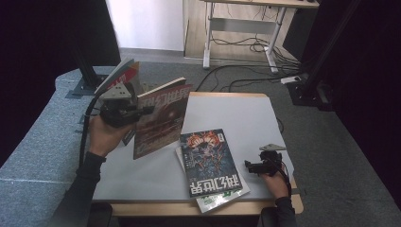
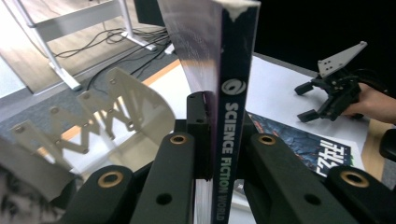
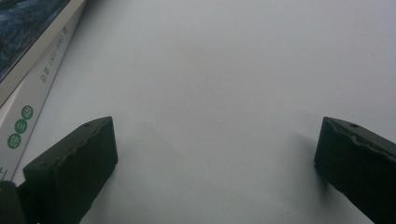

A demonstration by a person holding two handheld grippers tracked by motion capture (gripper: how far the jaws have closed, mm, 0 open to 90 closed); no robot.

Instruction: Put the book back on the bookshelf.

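The left gripper (image 2: 219,140) clamps a magazine (image 2: 233,93) (spine reads "SCIENCE FICTION WORLD") above the table's (image 1: 236,113) left edge; the right gripper (image 3: 215,163) gapes.

daylight is coming in from the far side of the room and lighting the floor there, while the dark curtains at both sides are staying black. the table (image 1: 236,113) is looking evenly lit and slightly grey. in the right gripper view soft shadows are lying beside the jaws; the left gripper view's near parts are blurring.
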